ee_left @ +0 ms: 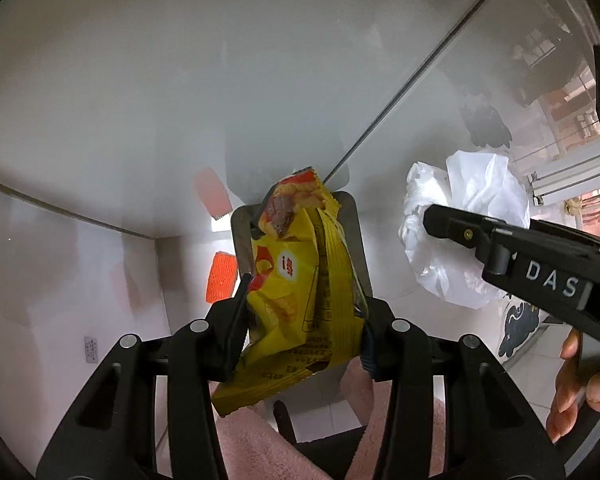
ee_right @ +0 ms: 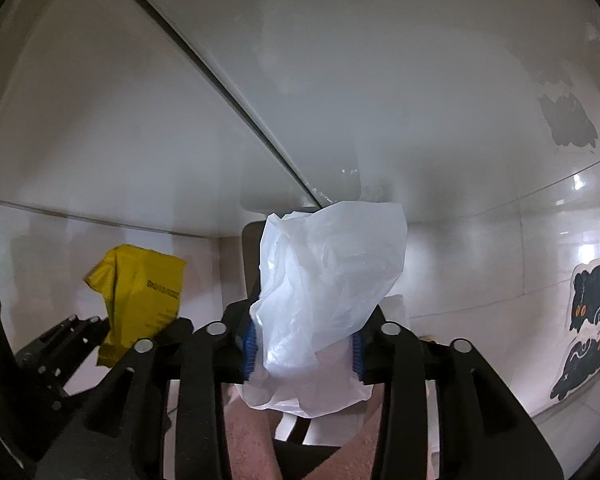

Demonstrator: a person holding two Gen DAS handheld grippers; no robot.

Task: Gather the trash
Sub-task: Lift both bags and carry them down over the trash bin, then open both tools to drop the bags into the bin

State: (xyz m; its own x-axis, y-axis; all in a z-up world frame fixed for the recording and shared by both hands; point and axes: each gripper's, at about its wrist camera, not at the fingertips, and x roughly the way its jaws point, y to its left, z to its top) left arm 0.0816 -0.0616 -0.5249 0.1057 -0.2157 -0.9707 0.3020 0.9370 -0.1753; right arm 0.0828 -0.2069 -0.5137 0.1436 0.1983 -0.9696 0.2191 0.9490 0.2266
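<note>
A: What is the left gripper (ee_left: 304, 280) doing?
B: Its jaws are clamped on a crumpled yellow snack wrapper (ee_left: 296, 292), which fills the center of the left wrist view and hangs out below the fingers toward the bottom middle. The wrapper's red and brown printed end sticks up past the fingertips.

A: And the right gripper (ee_right: 304, 316)?
B: Its jaws are closed on a bunched white plastic bag (ee_right: 324, 296), center of the right wrist view. The bag bulges above the fingers and sags beneath them.

A: Can each camera see the other tool?
B: Yes. In the left wrist view the right gripper (ee_left: 440, 220) comes in from the right edge with the white bag (ee_left: 460, 228) at its tip, and a hand (ee_left: 580, 384) grips its handle at lower right. In the right wrist view the yellow wrapper (ee_right: 140, 292) shows at middle left, held by the left gripper (ee_right: 112, 320).

A: What else is around?
B: A pale glossy surface with a dark seam (ee_right: 228, 92) running diagonally, 2 dark cat-shaped stickers (ee_right: 588, 328) at the right edge, and something orange (ee_left: 221, 282) left of center in the left view, possibly mesh; it is too blurred to tell.
</note>
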